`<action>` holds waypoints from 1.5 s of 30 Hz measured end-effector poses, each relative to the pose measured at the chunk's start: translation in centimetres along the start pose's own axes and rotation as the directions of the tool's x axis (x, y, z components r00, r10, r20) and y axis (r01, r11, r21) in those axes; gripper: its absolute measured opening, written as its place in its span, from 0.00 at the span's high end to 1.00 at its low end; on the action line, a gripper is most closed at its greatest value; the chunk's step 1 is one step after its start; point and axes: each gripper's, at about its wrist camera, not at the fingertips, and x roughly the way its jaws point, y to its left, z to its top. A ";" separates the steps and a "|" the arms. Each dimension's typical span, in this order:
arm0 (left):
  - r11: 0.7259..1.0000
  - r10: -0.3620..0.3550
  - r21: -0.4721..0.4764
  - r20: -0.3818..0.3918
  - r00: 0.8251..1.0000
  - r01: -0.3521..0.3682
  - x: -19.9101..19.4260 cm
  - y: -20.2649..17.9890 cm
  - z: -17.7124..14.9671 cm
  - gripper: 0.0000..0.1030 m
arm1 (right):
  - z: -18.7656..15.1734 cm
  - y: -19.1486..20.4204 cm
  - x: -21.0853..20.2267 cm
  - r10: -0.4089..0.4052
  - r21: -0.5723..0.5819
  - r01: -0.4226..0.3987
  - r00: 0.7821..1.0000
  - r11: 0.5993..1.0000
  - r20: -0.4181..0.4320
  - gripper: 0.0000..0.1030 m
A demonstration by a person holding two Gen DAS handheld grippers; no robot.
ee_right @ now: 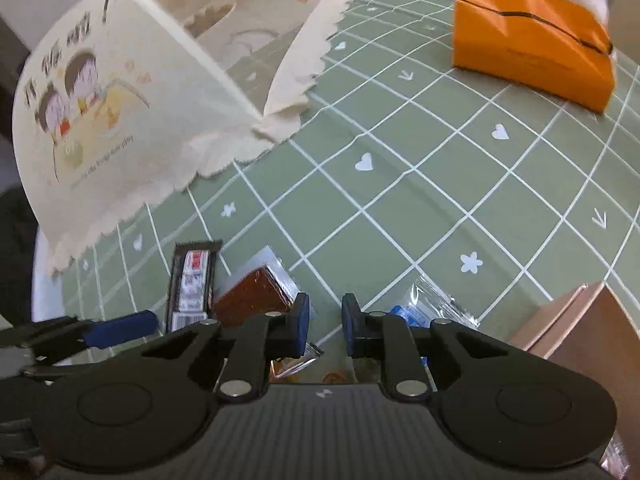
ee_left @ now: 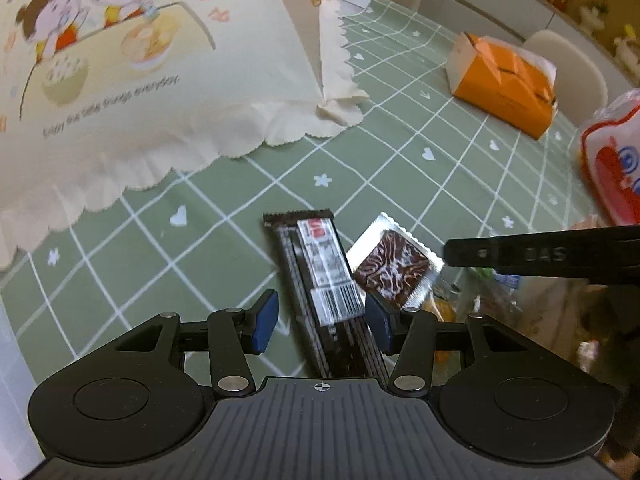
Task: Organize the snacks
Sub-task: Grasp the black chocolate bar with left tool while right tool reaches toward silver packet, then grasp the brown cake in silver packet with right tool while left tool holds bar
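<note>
A long black snack bar [ee_left: 324, 280] with a white label lies on the green checked tablecloth, between the open jaws of my left gripper [ee_left: 322, 320], which do not touch it. A square brown snack in a clear wrapper [ee_left: 390, 268] lies just to its right. The right wrist view shows the bar [ee_right: 192, 284] and the brown snack [ee_right: 252, 294] at the lower left. My right gripper [ee_right: 325, 326] is open and empty, low over the cloth, with a clear wrapped snack [ee_right: 436, 308] just to its right. A cream paper bag [ee_left: 132, 68] with a cartoon print lies open at the left.
An orange box [ee_left: 504, 80] sits at the far right of the table, also in the right wrist view [ee_right: 532, 40]. A red and white snack bag [ee_left: 612, 160] is at the right edge. A brown cardboard box [ee_right: 580, 332] stands close on the right. More snack wrappers lie under the right gripper.
</note>
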 end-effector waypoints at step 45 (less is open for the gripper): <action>0.986 -0.117 -0.125 -0.041 0.992 0.111 -8.3 11.4 -12.1 0.53 | -10.4 14.1 -1.0 0.020 -0.402 -0.053 0.996 0.914 -0.085 0.68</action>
